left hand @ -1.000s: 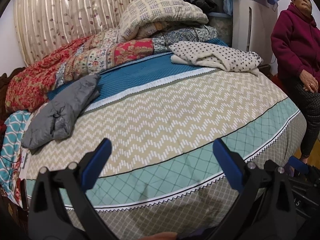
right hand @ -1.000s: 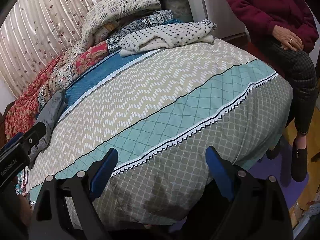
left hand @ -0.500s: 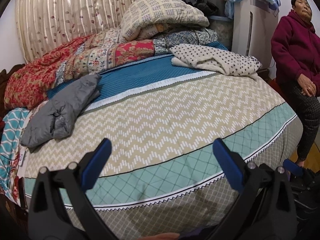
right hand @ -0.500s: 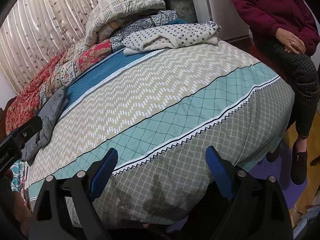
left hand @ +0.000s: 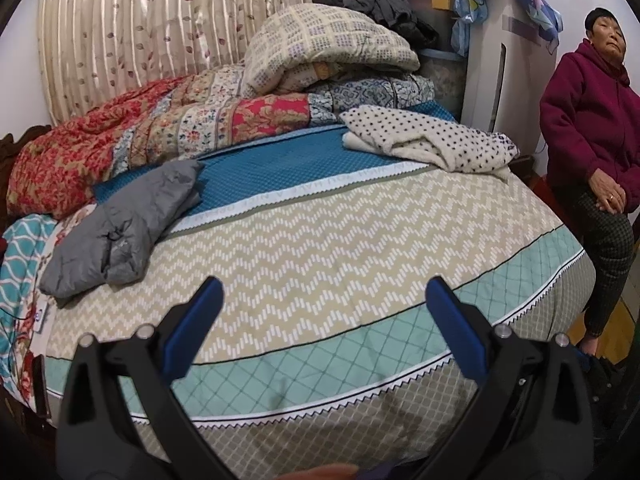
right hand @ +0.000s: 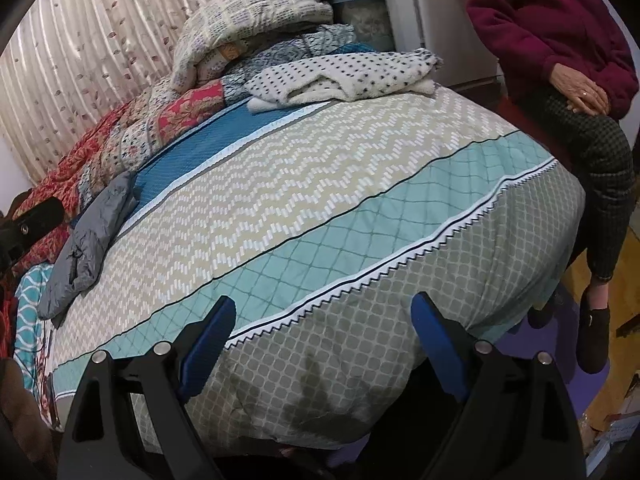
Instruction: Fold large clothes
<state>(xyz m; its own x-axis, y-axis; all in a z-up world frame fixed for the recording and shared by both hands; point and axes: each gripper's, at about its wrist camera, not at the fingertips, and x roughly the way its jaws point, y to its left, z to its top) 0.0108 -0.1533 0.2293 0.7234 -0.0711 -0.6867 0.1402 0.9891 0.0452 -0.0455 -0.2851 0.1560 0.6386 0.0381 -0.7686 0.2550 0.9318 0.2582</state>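
Note:
A grey puffer jacket (left hand: 120,228) lies crumpled at the left of the bed (left hand: 320,240); it also shows in the right wrist view (right hand: 88,240). A white dotted fleece garment (left hand: 428,144) lies at the far right of the bed, also in the right wrist view (right hand: 344,76). My left gripper (left hand: 324,300) is open and empty above the bed's near edge. My right gripper (right hand: 324,320) is open and empty at the bed's front edge, lower down. Both are well short of either garment.
Folded quilts (left hand: 200,120) and a blanket pile (left hand: 328,52) line the back of the bed before a curtain. A person in a maroon jacket (left hand: 592,120) sits at the right by a white appliance (left hand: 504,72). The left gripper's body (right hand: 36,216) shows at the left edge.
Both grippers have risen and moved slightly forward over the bed's front edge. The garments have not moved. Both stay open.

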